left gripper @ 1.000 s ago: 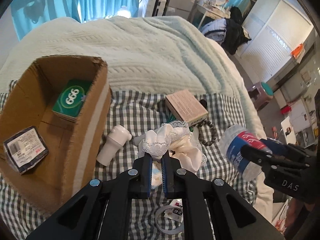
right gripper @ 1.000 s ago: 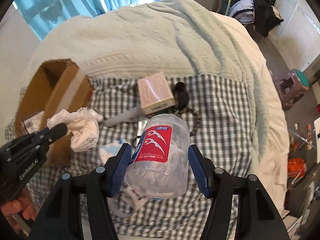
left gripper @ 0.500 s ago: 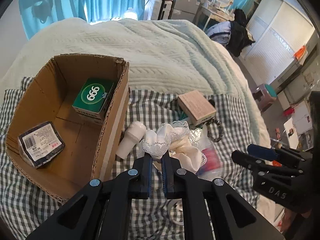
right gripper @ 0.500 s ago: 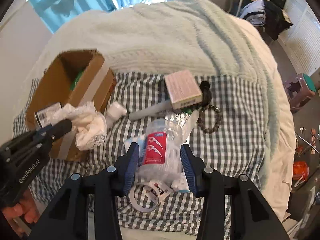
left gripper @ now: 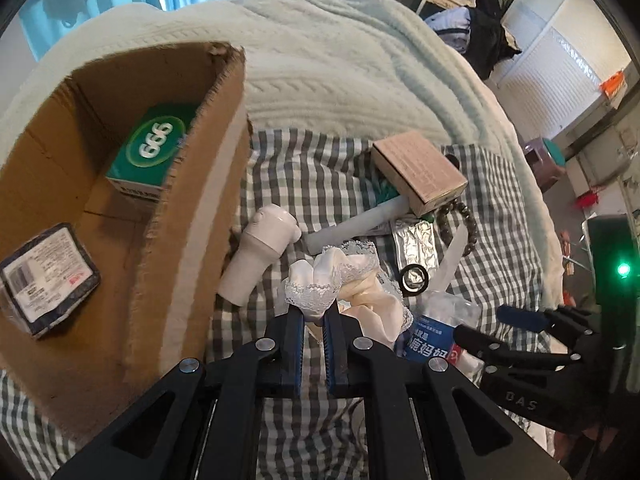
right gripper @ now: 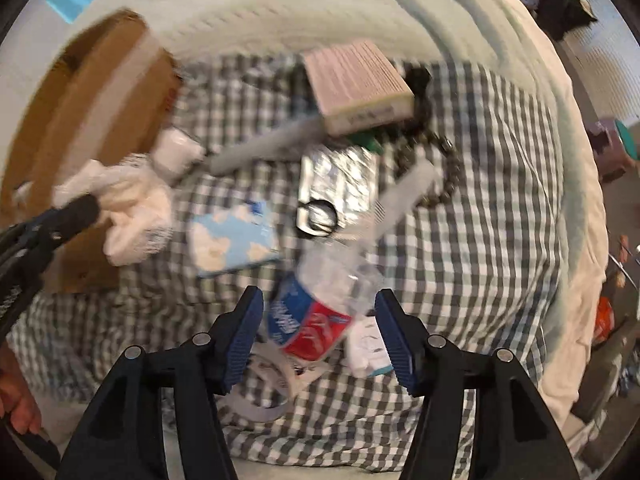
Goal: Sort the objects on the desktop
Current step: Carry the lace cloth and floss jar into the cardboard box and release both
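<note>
Left wrist view: our left gripper [left gripper: 314, 316] has its fingers clamped on a white lace cloth [left gripper: 332, 280]. Beside it, our right gripper [right gripper: 318, 320] has just been opening; its fingers stand apart, with a clear plastic jar [right gripper: 320, 300] lying between them on the checked cloth [right gripper: 500, 200], neither pad pressing it. Past that we see a white bottle [left gripper: 260, 254], a foil strip [left gripper: 416, 246] and a tan box [left gripper: 418, 172]. At the left stands the cardboard box [left gripper: 200, 200], holding a green packet [left gripper: 150, 150] and a dark packet [left gripper: 46, 278].
</note>
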### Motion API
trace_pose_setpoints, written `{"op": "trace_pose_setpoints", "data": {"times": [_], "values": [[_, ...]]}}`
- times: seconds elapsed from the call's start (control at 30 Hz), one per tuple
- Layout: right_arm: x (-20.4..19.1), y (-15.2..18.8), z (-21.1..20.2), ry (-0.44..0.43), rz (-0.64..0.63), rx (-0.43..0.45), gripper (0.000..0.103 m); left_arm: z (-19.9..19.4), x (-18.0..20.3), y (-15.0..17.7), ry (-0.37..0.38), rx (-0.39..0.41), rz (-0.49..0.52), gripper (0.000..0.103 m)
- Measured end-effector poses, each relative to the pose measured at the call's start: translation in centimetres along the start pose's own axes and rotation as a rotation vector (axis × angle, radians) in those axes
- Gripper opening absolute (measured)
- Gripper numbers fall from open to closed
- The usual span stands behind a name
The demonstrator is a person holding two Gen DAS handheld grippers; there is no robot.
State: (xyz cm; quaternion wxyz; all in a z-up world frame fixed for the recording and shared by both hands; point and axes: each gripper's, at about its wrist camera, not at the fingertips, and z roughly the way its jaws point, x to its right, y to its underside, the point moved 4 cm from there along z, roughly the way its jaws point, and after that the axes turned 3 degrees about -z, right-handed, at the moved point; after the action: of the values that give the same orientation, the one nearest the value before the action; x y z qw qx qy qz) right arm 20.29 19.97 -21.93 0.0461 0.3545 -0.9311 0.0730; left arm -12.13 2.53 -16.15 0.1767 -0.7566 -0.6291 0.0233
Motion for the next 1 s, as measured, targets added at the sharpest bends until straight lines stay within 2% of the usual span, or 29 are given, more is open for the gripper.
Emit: {"op": "trace_pose_setpoints", "data": {"times": [0.33, 0.47, 0.6, 0.83, 0.9, 1.0], "values": [[1.7, 0.6, 4.8, -0.097, 0.082, -0.079, 0.067, 3.0, 1.1, -0.4, -0.014, -0.033, 0.037, 0.008], [0.8, 0.7, 5.8, -0.066, 0.016, -0.079, 0.069, 3.4, 1.5, -0.2, -0.049, -0.03, 0.089, 0.008], [0.2, 0.9, 6.0, -0.064, 0.002, -0.08, 0.066, 3.4, 1.3, -0.4, -0.04, -0.029, 0.067, 0.008], [0.6, 0.0, 2.4, -0.035, -0.037, 0.015, 0.065, 2.3, 1.3, -0.7, -0.038, -0.006, 0.041, 0.008], [0.8, -0.4, 0.3, -0.031, -0.036, 0.059, 0.065, 1.5, 1.5, -0.8, -0.041, 0.012, 0.049, 0.008], [0.8, -1.4, -4.0, 0.028, -0.075, 0.165, 0.065, -0.9, 1.7, -1.7, -0.025, 0.076, 0.035, 0.008]]}}
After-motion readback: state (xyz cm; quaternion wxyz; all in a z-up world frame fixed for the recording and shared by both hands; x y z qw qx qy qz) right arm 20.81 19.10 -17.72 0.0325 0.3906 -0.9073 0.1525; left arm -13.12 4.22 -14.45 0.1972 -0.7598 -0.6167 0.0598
